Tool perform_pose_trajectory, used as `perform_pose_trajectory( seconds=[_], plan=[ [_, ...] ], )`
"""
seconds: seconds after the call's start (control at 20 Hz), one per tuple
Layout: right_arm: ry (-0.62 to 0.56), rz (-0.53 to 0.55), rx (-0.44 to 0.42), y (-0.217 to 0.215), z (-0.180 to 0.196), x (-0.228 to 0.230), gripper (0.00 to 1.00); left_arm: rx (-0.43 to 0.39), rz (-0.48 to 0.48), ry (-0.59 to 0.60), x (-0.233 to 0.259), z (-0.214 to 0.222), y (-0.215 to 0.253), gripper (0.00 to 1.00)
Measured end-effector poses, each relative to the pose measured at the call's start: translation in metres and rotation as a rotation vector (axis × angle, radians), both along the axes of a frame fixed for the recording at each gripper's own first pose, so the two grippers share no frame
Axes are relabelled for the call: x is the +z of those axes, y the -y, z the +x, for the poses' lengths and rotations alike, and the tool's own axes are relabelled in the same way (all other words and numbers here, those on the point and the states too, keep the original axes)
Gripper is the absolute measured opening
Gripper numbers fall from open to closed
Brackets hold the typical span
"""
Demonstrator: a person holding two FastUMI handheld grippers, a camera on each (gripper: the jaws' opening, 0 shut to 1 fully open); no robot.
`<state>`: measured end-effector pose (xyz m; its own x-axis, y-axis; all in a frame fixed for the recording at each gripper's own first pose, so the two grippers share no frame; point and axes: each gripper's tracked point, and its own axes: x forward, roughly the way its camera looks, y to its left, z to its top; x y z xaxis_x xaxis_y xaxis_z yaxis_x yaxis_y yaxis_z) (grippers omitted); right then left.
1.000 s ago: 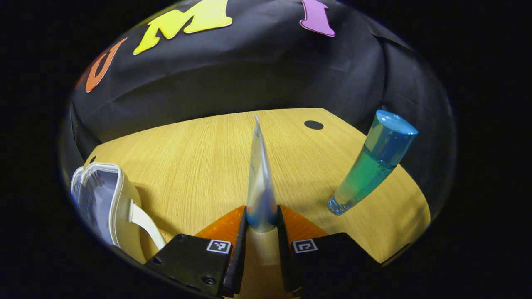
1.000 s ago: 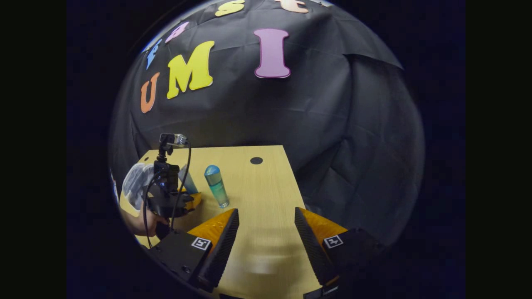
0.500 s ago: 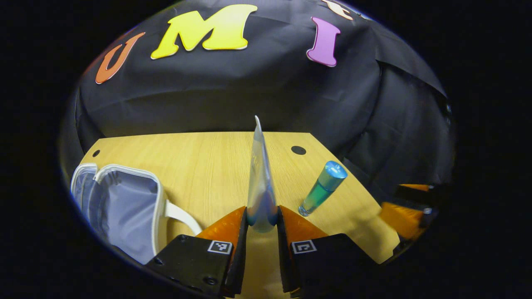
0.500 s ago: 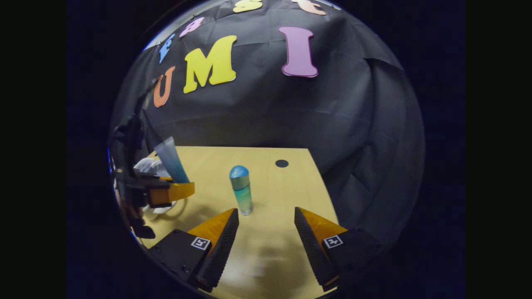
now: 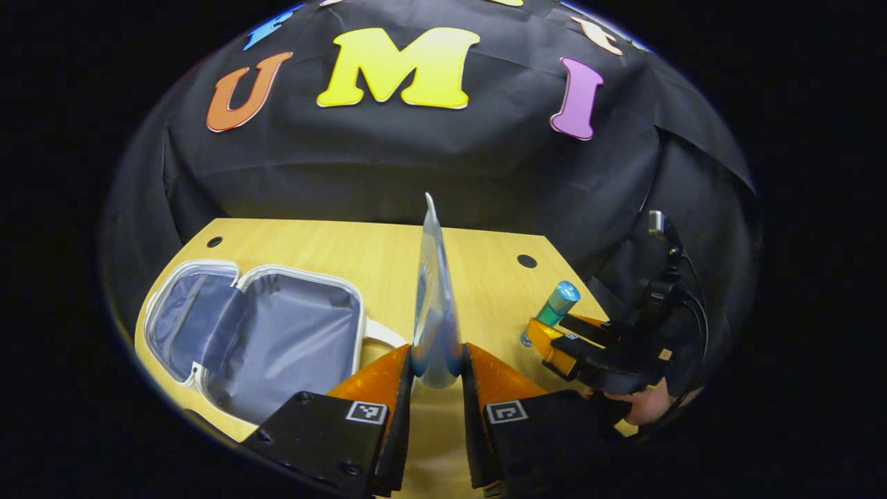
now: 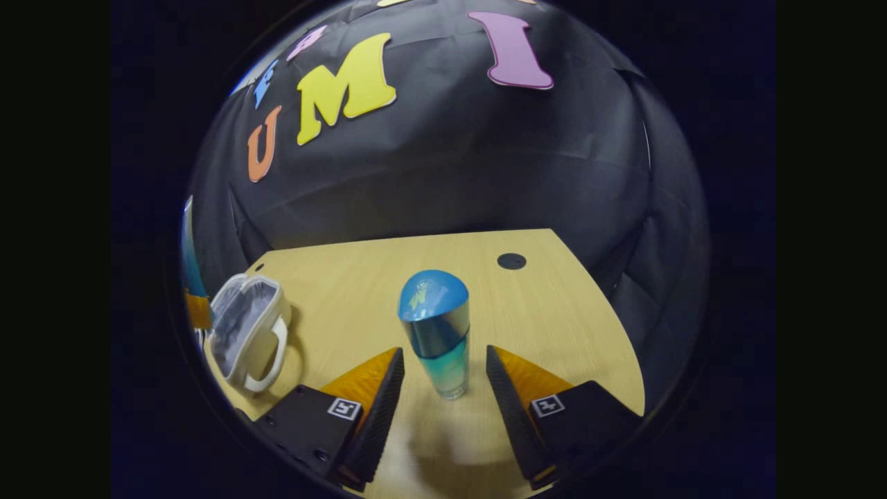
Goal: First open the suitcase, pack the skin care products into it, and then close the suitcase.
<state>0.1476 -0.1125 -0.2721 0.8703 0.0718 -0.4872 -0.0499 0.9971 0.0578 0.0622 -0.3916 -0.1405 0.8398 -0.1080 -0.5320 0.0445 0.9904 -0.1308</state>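
Note:
My left gripper (image 5: pixel 436 371) is shut on a flat bluish squeeze tube (image 5: pixel 433 298), held upright and edge-on above the wooden table (image 5: pixel 388 256). The small white suitcase (image 5: pixel 263 333) lies open to its left, its grey lining bare. In the right gripper view the blue-capped bottle (image 6: pixel 436 333) of blue-green liquid stands upright between the fingers of my open right gripper (image 6: pixel 443 367), which do not touch it. The left gripper view shows that bottle (image 5: pixel 553 310) at the right with the right gripper (image 5: pixel 554 339) around its base. The suitcase (image 6: pixel 246 329) sits at the left of the right gripper view.
A hand (image 5: pixel 648 405) holds the right gripper at the table's right edge. Dark round holes (image 5: pixel 527 261) mark the tabletop near the back. The black cloth wall closes the table's far side. The tube's edge (image 6: pixel 188 249) shows at the far left of the right gripper view.
My left gripper has risen and swung left with the tube, bringing the open suitcase into fuller view. My right gripper has closed in on the bottle, which now stands between its fingers.

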Motion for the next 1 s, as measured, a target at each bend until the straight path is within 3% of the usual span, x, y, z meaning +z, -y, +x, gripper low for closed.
perform_pose_trajectory(
  seconds=[0.15, 0.3, 0.5, 0.7, 1.0],
  plan=[
    [-0.021, -0.006, 0.011, -0.003, 0.005, -0.014, 0.6, 0.069, 0.0, -0.016, 0.0, -0.005, -0.024, 0.38],
    [-0.024, -0.02, -0.002, 0.002, 0.009, -0.015, 0.42, 0.119, -0.011, -0.027, 0.002, -0.011, -0.044, 0.37],
    [-0.042, -0.048, 0.01, 0.002, 0.004, -0.011, 0.39, 0.146, 0.023, -0.019, 0.007, -0.016, -0.09, 0.37],
    [-0.078, -0.016, 0.013, -0.001, -0.026, 0.021, 0.31, 0.06, 0.03, -0.082, -0.013, -0.011, -0.139, 0.38],
    [-0.072, 0.015, 0.04, -0.015, -0.097, 0.093, 0.34, -0.062, -0.019, -0.327, -0.096, -0.031, -0.163, 0.38]
  ],
)
